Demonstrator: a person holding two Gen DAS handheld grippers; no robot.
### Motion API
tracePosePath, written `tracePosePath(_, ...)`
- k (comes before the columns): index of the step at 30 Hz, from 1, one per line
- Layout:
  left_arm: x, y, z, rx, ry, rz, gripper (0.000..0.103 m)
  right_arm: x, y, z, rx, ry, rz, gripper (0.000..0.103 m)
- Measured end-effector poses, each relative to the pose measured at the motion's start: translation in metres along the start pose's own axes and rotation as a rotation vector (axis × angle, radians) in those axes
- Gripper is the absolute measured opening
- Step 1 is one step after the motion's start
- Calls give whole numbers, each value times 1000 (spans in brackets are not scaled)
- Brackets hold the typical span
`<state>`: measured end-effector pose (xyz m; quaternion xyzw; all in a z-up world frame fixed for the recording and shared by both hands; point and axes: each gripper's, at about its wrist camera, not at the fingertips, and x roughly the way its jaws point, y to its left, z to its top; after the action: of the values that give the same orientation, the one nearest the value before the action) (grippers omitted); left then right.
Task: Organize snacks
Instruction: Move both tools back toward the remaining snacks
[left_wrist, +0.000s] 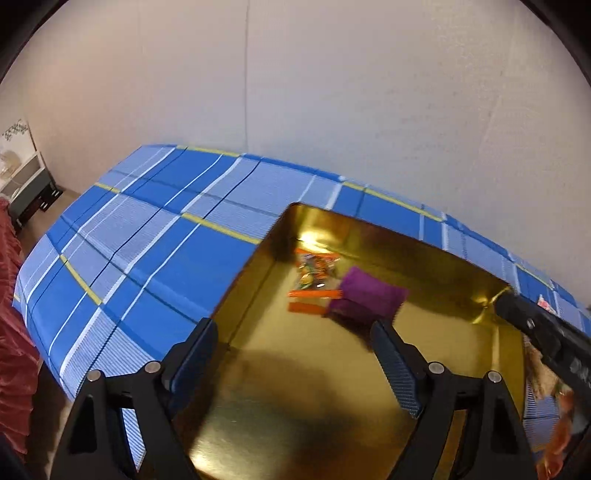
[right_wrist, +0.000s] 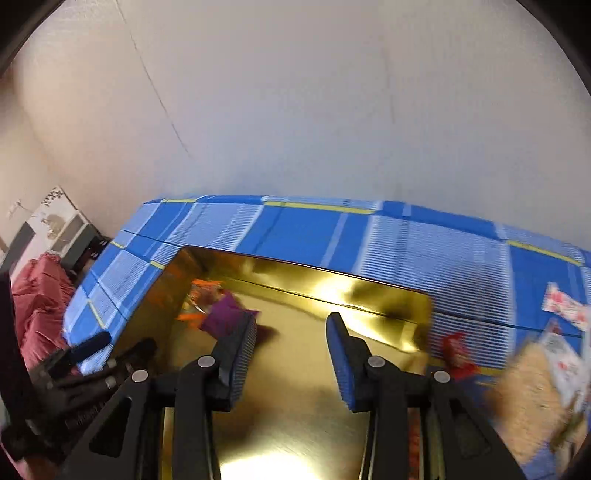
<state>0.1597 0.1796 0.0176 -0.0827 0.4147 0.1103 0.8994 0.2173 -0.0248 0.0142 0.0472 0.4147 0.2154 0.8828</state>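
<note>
A shiny gold tin tray (left_wrist: 258, 413) lies on a blue plaid tablecloth (left_wrist: 147, 258); it also shows in the right wrist view (right_wrist: 295, 424). Inside it at the far left corner lie an orange snack packet (left_wrist: 314, 277) and a purple packet (left_wrist: 365, 295), seen again in the right wrist view, the orange packet (right_wrist: 199, 295) and the purple packet (right_wrist: 225, 314). My left gripper (left_wrist: 291, 332) is open and empty above the tray's near part. My right gripper (right_wrist: 291, 332) is open and empty above the tray's middle.
Loose snack packets lie on the cloth right of the tray: a red one (right_wrist: 458, 354), a tan one (right_wrist: 532, 398) and white-red ones (right_wrist: 565, 306). A white wall stands behind the table. Red fabric (right_wrist: 40, 295) and a low cabinet (left_wrist: 26, 184) are at the left.
</note>
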Motion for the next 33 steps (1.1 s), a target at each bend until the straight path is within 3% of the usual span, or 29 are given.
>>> tracePosePath(9, -24, -49, -15, 95, -80, -137, 92, -68, -56, -43, -9, -88, -132, 40)
tracePosePath(12, -34, -64, -24, 113, -93, -214, 100, -88, -80, -59, -6, -103, -177, 43)
tracePosePath(15, -43, -81, -34, 150, -108, -266, 101, -107, -108, -76, 0, -127, -260, 43)
tracePosePath(17, -48, -97, -44, 197, -116, -279, 101, -120, -134, -88, 19, -146, -367, 44)
tracePosePath(21, -56, -119, -61, 270, -121, -305, 101, -136, -187, -108, 86, -164, -519, 62)
tracePosePath(24, -60, -134, -72, 299, -100, -330, 101, -141, -223, -122, 171, -132, -493, 62)
tracePosePath(27, -59, -143, -80, 287, -55, -360, 101, -140, -248, -126, 266, -80, -408, 62)
tracePosePath(33, -62, -163, -84, 240, 13, -414, 101, -138, -256, -135, 265, -30, -334, 62)
